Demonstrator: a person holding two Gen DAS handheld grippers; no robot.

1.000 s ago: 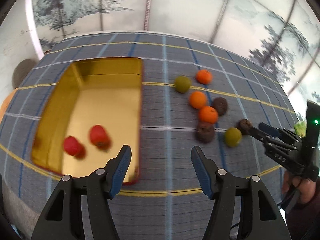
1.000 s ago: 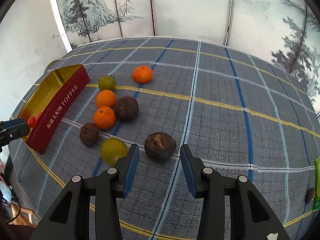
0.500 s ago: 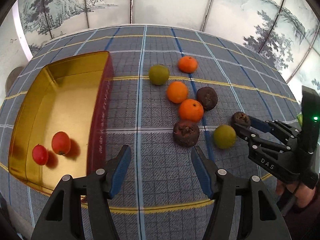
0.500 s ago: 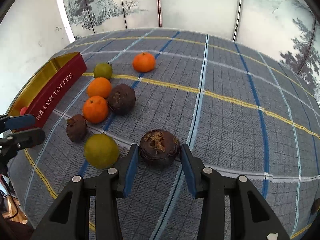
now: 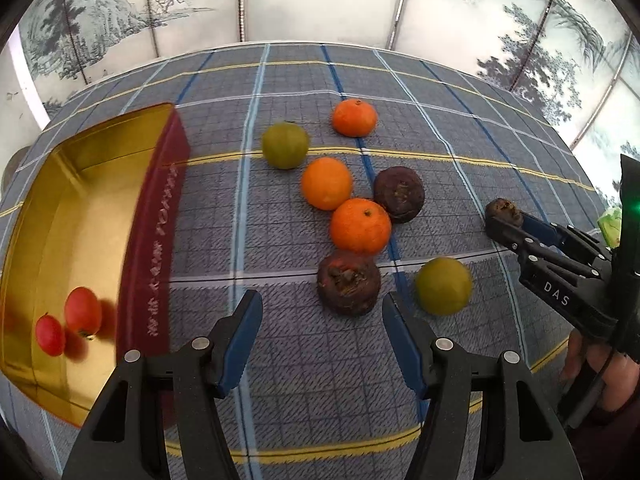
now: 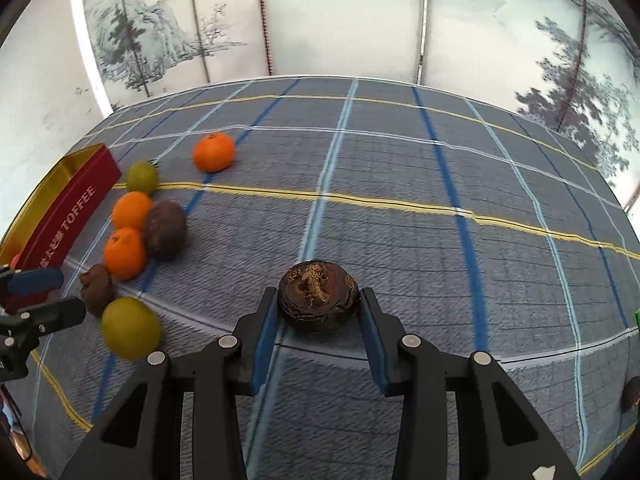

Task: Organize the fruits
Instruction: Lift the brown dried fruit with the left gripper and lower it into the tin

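My right gripper (image 6: 318,314) is open, its two pads on either side of a dark brown fruit (image 6: 318,302) resting on the plaid cloth; it also shows in the left wrist view (image 5: 505,218). My left gripper (image 5: 322,338) is open and empty, just in front of another dark brown fruit (image 5: 348,282). Around that lie three oranges (image 5: 360,225), two green fruits (image 5: 443,286) and one more dark fruit (image 5: 399,194). A gold tin with red sides (image 5: 160,208) at left holds two small red fruits (image 5: 82,311).
The table carries a grey-blue plaid cloth (image 6: 400,168) with yellow lines. A painted screen stands behind it. A green object (image 5: 610,226) lies at the far right edge. A small dark item (image 6: 632,394) lies at the right in the right wrist view.
My left gripper has swung right from over the tin towards the fruit cluster. My right gripper has moved forward so the dark fruit now sits between its pads.
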